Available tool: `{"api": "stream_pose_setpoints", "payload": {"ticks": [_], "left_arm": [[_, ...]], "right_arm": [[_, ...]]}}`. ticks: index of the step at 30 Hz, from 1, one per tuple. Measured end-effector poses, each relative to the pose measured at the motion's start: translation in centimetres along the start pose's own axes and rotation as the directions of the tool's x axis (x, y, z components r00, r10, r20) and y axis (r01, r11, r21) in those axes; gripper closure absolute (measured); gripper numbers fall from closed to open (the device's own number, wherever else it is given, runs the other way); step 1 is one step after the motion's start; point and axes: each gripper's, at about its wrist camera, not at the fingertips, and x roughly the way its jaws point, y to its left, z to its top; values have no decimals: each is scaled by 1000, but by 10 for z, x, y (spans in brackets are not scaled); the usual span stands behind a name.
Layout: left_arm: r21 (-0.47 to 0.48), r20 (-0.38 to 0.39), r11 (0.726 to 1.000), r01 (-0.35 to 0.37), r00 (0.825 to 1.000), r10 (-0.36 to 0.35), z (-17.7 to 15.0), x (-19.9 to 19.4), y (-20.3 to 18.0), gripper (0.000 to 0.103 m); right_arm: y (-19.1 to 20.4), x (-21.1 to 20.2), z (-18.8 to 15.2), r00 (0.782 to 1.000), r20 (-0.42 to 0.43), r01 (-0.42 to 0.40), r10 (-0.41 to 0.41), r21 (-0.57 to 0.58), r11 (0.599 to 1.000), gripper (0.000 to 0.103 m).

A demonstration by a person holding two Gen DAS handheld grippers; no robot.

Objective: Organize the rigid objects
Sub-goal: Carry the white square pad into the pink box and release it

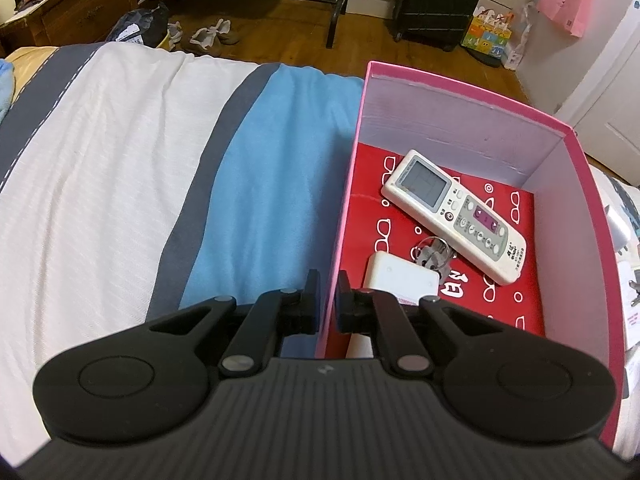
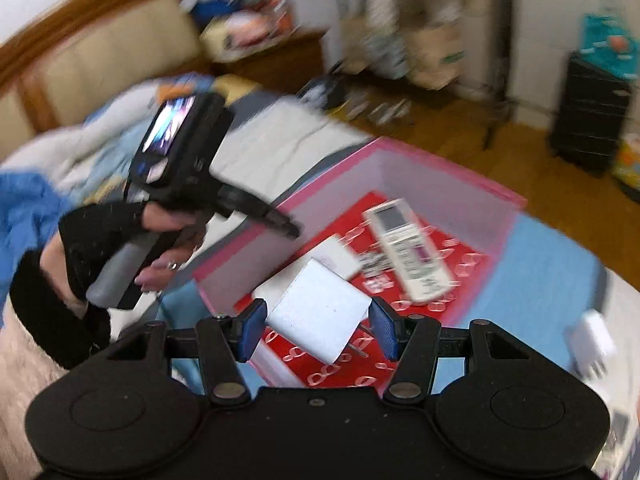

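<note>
A pink box [image 1: 576, 184] with a red patterned floor sits on the bed. In it lie a white remote [image 1: 452, 216], a key ring [image 1: 434, 254] and a white flat adapter [image 1: 400, 276]. My left gripper [image 1: 329, 304] is shut on the box's left wall, one finger on each side. In the right wrist view the box [image 2: 452, 156] is below my right gripper [image 2: 318, 330], whose jaws are wide apart with a white plug charger [image 2: 320, 316] between them, touching neither pad clearly. The remote [image 2: 408, 248] and the left gripper [image 2: 288, 226] show there too.
Another white plug charger [image 2: 592, 340] lies on the blue sheet right of the box. The bed has a white, grey and blue cover [image 1: 120, 160]. A black suitcase [image 1: 436, 0], bags and shoes stand on the wooden floor beyond.
</note>
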Motion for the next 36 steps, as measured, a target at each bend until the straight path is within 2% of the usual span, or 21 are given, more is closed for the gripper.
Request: {"api": "stream_pose_setpoints", "payload": {"ticks": [1, 3, 7, 11, 15, 17, 19, 21, 23, 29, 32, 36], "left_arm": [[1, 1, 1000, 1, 1000, -1, 0, 0, 0, 96], [2, 4, 1000, 3, 1000, -3, 0, 1, 0, 96], [5, 7, 1000, 17, 1000, -17, -1, 1, 3, 96], [10, 10, 1000, 18, 1000, -18, -1, 1, 2, 96], [17, 13, 1000, 19, 1000, -19, -2, 0, 0, 96], [17, 11, 1000, 13, 1000, -13, -1, 0, -1, 96], [15, 9, 1000, 10, 1000, -10, -1, 0, -1, 96], [11, 8, 1000, 9, 1000, -9, 0, 0, -1, 96], [9, 6, 1000, 11, 1000, -11, 1, 1, 1, 96], [27, 9, 1000, 1, 1000, -2, 1, -1, -1, 95], [25, 6, 1000, -5, 1000, 5, 2, -1, -1, 95], [11, 0, 1000, -5, 1000, 5, 3, 0, 0, 94]], "right_arm": [[-1, 14, 8, 999, -47, -13, 12, -16, 1000, 42], [-1, 42, 17, 990, -137, 9, -17, -53, 999, 42], [8, 78, 17, 959, -271, 48, -86, -144, 988, 42], [12, 90, 9, 942, -314, 75, -118, -145, 987, 42], [3, 102, 5, 923, -360, 110, -132, -81, 991, 41], [7, 105, 5, 914, -369, 132, -169, -124, 983, 41], [8, 107, 6, 908, -387, 124, -162, -122, 985, 40], [10, 105, 8, 907, -395, 108, -148, -122, 987, 33], [8, 96, 9, 919, -365, 118, -148, -103, 988, 30], [-1, 33, 17, 974, -189, 121, -126, -37, 992, 30], [-5, -6, 11, 986, -103, 128, -131, -39, 991, 29], [-12, -49, -11, 989, -19, 142, -143, -62, 988, 29]]}}
